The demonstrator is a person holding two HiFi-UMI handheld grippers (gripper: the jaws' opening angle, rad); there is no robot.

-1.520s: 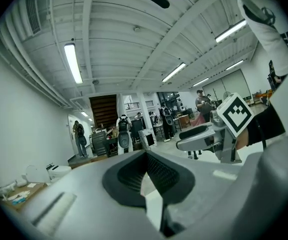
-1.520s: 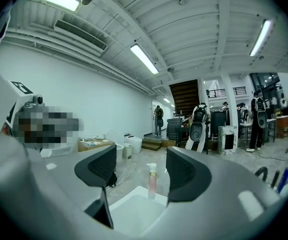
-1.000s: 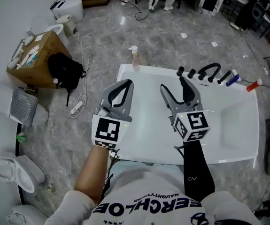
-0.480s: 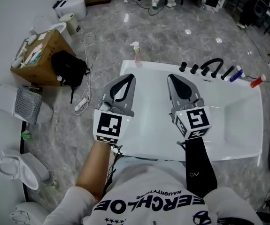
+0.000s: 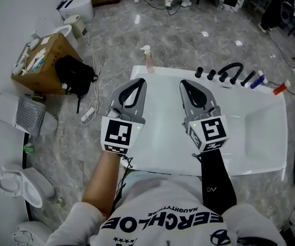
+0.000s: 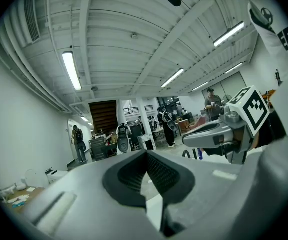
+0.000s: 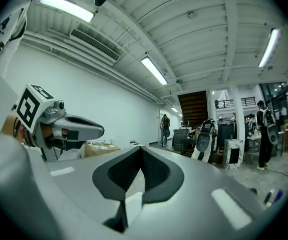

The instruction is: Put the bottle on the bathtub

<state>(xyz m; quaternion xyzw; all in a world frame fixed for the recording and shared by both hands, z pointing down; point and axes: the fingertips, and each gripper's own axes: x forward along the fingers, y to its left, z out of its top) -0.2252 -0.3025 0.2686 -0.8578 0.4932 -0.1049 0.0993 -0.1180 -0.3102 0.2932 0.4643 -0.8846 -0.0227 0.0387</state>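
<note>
Since a second ago our right gripper [image 5: 185, 84] has gone from jaws apart to jaws together, and both grippers sit a little nearer each other over the tub. Now both are closed on nothing: each gripper view shows the dark pads meeting at the tips with only open room beyond them. Our left gripper [image 5: 139, 82] is level with the right, and both hang above the white bathtub [image 5: 160, 142].

We see the pink spray bottle [image 5: 148, 61] standing upright at the tub's far left corner. It seems to rest on the rim, though its base is too small for us to be sure it isn't just behind the edge. It is well apart from either gripper. Further right on the far rim are the black faucet [image 5: 229, 72] and a few small items we cannot name.

We judge that this fits two stages: a bottle set on the rim and let go, or closed grippers waiting above the tub before any reach. In either case, care means keeping both grippers over the basin and off that narrow corner. A tall bottle with a trigger head is probably top-heavy and would tip from a light brush.
</note>
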